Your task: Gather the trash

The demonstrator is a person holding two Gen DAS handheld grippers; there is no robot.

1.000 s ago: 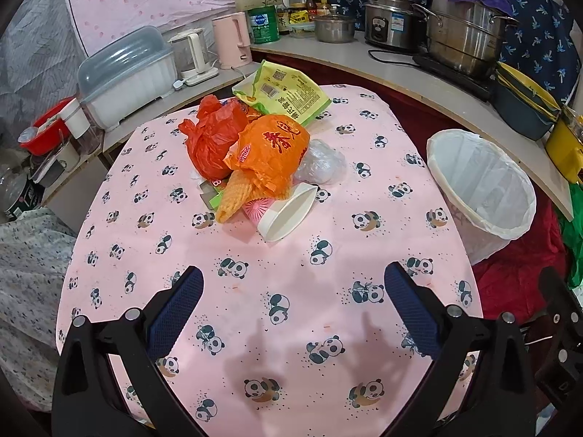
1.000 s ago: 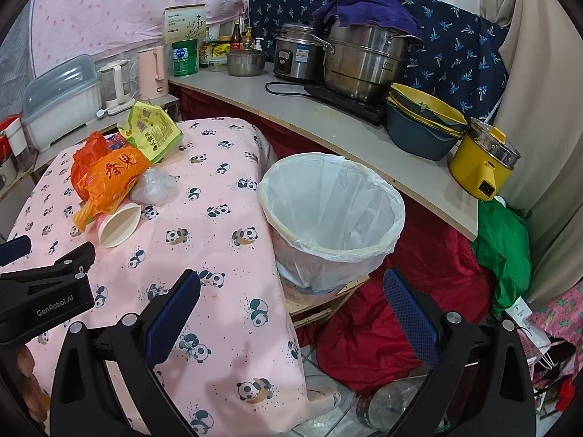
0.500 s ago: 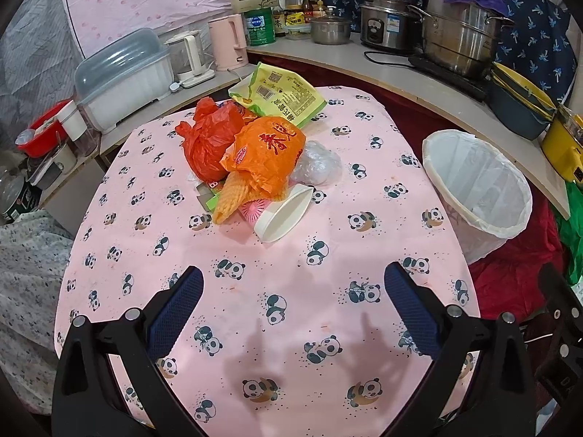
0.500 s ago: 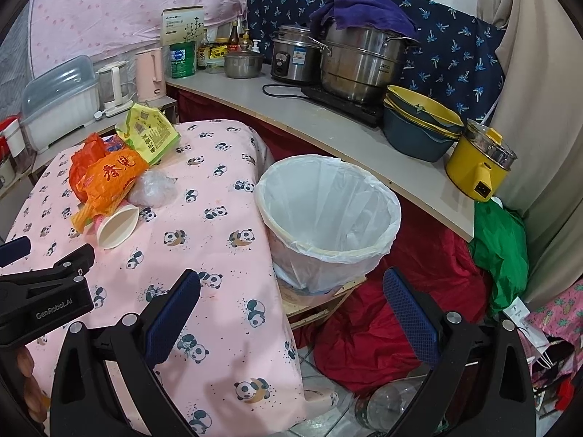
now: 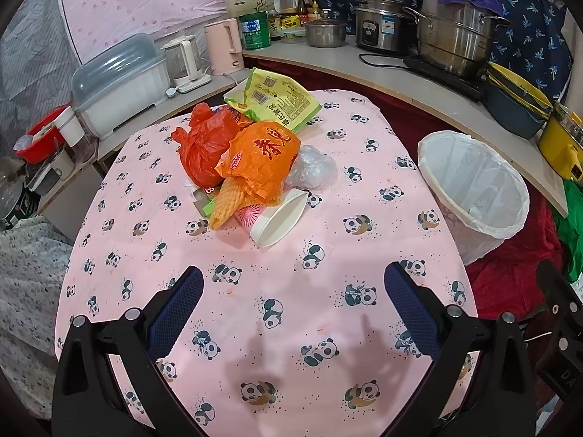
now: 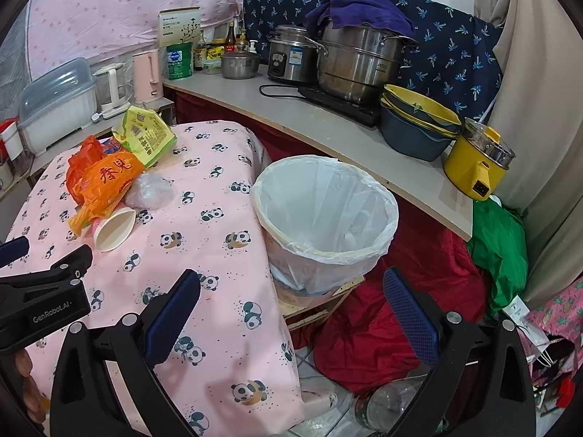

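Trash pile [image 5: 255,167] sitting near the middle of the table, on the pink panda tablecloth [image 5: 277,291], well ahead of both grippers. Red plastic bag [image 5: 204,145] at the back left, orange plastic bag [image 5: 262,160] with red characters slumped over the front of it, yellow-green snack packet [image 5: 273,98] leaning at the far end. Crumpled clear plastic [image 5: 313,169] tucked just right of the orange bag. White paper cup [image 5: 278,218] tipped on its side at the near edge of the heap, mouth facing the camera, touching a pink item under it. Yellow ribbed wrapper [image 5: 226,204] poking out to the left of the cup. Bin [image 6: 324,218] lined with a white bag, standing off the right edge of the table on a low wooden board, nothing visible inside but liner. Left gripper [image 5: 293,313] hovering over bare cloth at the near side, blue pads spread wide, nothing between them. Right gripper [image 6: 291,317] same story, fingers wide apart and empty, pointed at the table's corner and the bin, with the left gripper's black body showing at the left edge of that view. Counter [image 6: 328,123] behind packed with 1 big steel pot [image 6: 357,65] with a purple cloth on top, 1 rice cooker [image 6: 291,58], stacked yellow and blue bowls [image 6: 419,123], 1 yellow electric pot [image 6: 477,164] and 1 pink kettle [image 5: 224,45].
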